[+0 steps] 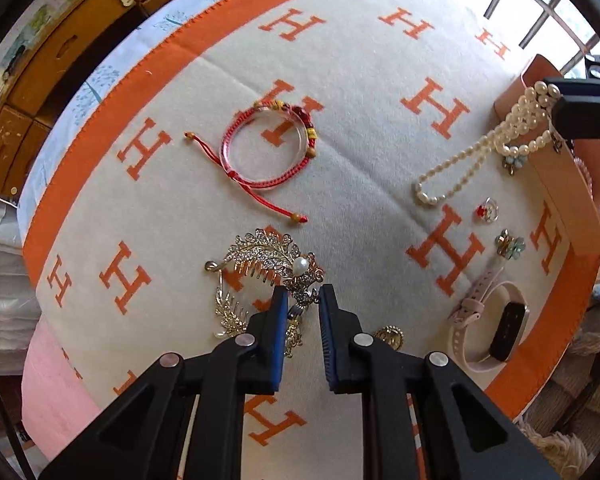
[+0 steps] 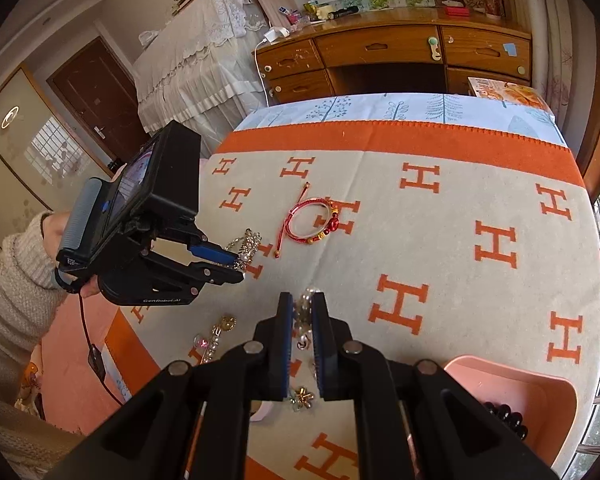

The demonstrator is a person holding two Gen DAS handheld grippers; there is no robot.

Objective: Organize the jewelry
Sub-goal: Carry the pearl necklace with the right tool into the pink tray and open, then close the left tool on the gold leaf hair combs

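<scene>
Beads [image 2: 508, 420] already lie in the tray [image 2: 540, 384]; right gripper [image 2: 302, 300] pinches the pearls [image 1: 512, 128]; left gripper [image 1: 303, 292], part-open, straddles the comb [image 1: 260, 258]; bracelet [image 1: 260, 148], watch [image 1: 496, 320] remain.

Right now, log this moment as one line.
left claw: open over gold rhinestone leaf hair comb | right claw: shut on white pearl necklace | pink plastic tray: beside

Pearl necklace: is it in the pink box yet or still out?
Partly out. The pearl necklace hangs from the right gripper at the pink box wall, its lower loop trailing on the blanket.
</scene>
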